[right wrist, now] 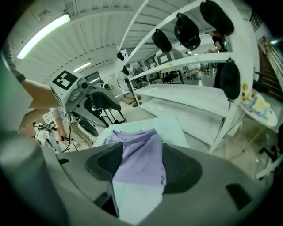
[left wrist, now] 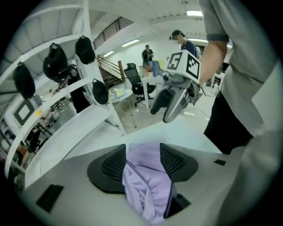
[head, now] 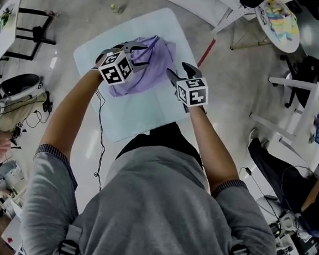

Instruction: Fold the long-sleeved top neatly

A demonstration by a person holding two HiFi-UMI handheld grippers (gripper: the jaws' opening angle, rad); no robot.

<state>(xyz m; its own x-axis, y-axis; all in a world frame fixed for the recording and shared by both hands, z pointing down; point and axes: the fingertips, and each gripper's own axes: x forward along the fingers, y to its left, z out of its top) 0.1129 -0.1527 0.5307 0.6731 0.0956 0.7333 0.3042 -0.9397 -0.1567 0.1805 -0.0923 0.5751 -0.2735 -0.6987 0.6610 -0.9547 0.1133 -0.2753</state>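
Reaching forward toward 12 o'clock, the person's two forearms are stretching out over the pale surface (head: pixel 149 115), each hand carrying a set of tongs with a marker cube.

The left tongs (head: pixel 138 55) are pointing down at the 9 o'clock edge of the lilac long-sleeved top (head: pixel 151 62). Their jaws are standing spread. In the left gripper view a loose bunch of the lilac cloth is lying between the two dark pads, and they are not squeezing it.

The right tongs (head: pixel 179 74) are hovering at the top's 4 o'clock edge, just beside the cloth. Their jaws are likewise standing spread and are gripping nothing. The right gripper view is looking through the gap at the top and at bare surface below it.

The top itself is lying crumpled in a heap on the far half of the surface, between the two tongs, with its neckline showing toward 12 o'clock in the right gripper view.

Beyond the surface, a red-handled stick (head: pixel 206 51) is lying on the floor at 1 o'clock. Farther off at 2 o'clock, a round white table (head: pixel 280 21) is carrying colourful items. A white rack (right wrist: pixel 177 62) is holding dark rounded shapes in the background of the right gripper view.
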